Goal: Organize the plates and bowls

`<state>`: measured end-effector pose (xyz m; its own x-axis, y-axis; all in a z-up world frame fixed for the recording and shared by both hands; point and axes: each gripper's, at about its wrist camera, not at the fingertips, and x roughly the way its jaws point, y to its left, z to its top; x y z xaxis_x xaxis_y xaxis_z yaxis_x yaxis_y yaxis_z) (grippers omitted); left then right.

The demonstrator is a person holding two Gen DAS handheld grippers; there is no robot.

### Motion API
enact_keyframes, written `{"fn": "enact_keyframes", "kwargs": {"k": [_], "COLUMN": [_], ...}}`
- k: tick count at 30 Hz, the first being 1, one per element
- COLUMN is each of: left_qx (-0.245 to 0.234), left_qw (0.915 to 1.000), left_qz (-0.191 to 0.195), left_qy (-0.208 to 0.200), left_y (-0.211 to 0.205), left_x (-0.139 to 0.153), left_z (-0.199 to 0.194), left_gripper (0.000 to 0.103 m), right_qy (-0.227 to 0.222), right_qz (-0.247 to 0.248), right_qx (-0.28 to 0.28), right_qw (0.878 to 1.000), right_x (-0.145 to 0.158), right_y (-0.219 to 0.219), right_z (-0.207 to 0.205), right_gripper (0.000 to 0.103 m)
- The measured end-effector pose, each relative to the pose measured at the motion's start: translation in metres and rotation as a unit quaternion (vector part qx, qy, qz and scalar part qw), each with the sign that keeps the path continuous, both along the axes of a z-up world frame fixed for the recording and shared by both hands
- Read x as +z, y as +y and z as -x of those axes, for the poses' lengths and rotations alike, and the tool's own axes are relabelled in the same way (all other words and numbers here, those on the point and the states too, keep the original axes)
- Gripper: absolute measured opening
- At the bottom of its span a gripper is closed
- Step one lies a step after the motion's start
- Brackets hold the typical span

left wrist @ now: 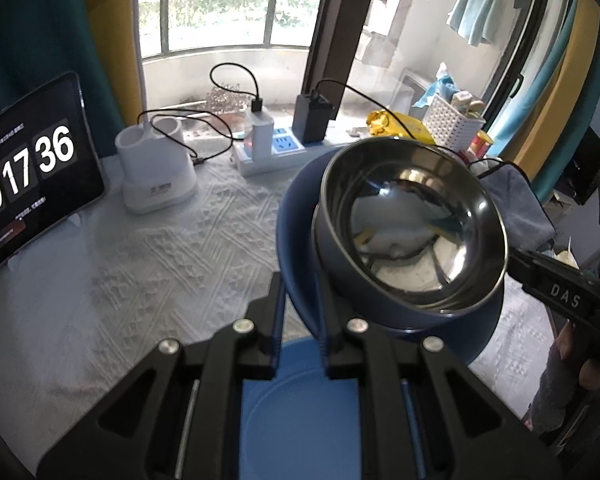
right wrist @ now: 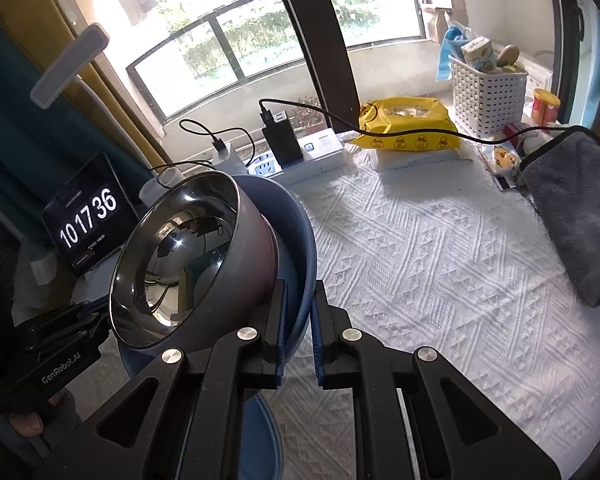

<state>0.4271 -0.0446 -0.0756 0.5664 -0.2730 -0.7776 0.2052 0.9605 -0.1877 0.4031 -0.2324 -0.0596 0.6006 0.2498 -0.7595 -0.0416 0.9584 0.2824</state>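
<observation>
1. Bowl, steel inside, sits in blue plate; both held tilted above the counter.
2. Left tongs and right tongs are each clamped tight on the plate rim, opposite sides.
3. Counter: white textured cloth, under a window; power strip, grey towel.
4. Tablet reads "10 17 36"; left tongs body marked "GenRobot.AI".

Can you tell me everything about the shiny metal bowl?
The shiny metal bowl is round and deep, mirror-bright inside, dull grey outside. It looks empty. It sits tilted inside a blue plate, which the left gripper and right gripper pinch at opposite rims, above the white tablecloth.
</observation>
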Motion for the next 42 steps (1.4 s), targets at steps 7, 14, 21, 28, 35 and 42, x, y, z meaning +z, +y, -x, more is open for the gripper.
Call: {"fn": "enact_keyframes", "kwargs": {"k": [7,14,21,28,35,42], "left_qx": [0.000,0.000,0.003,0.006,0.011,0.017], "left_qw": [1.0000,0.9999,0.9998,0.9997,0.9995,0.9995], "left_qz": [0.005,0.003,0.005,0.006,0.005,0.010], "left_qy": [-0.005,-0.010,-0.018,-0.023,-0.028,-0.025], "left_y": [0.005,0.011,0.018,0.024,0.032,0.043], "left_x": [0.006,0.010,0.013,0.014,0.011,0.004], "left_z": [0.019,0.038,0.053,0.069,0.085,0.103], "left_gripper": [0.014,0.014,0.014,0.014,0.014,0.014], "right_qy": [-0.005,-0.009,-0.013,-0.013,-0.012,-0.004], "right_qz": [0.003,0.005,0.002,-0.003,-0.004,-0.009], "right_qx": [0.003,0.005,0.008,0.010,0.015,0.019], "right_qw": [1.000,1.000,1.000,1.000,1.000,1.000], "right_x": [0.007,0.011,0.014,0.013,0.009,-0.001], "right_y": [0.005,0.010,0.016,0.021,0.030,0.039], "right_z": [0.020,0.037,0.051,0.067,0.080,0.092], "right_gripper": [0.012,0.012,0.012,0.012,0.012,0.012]}}
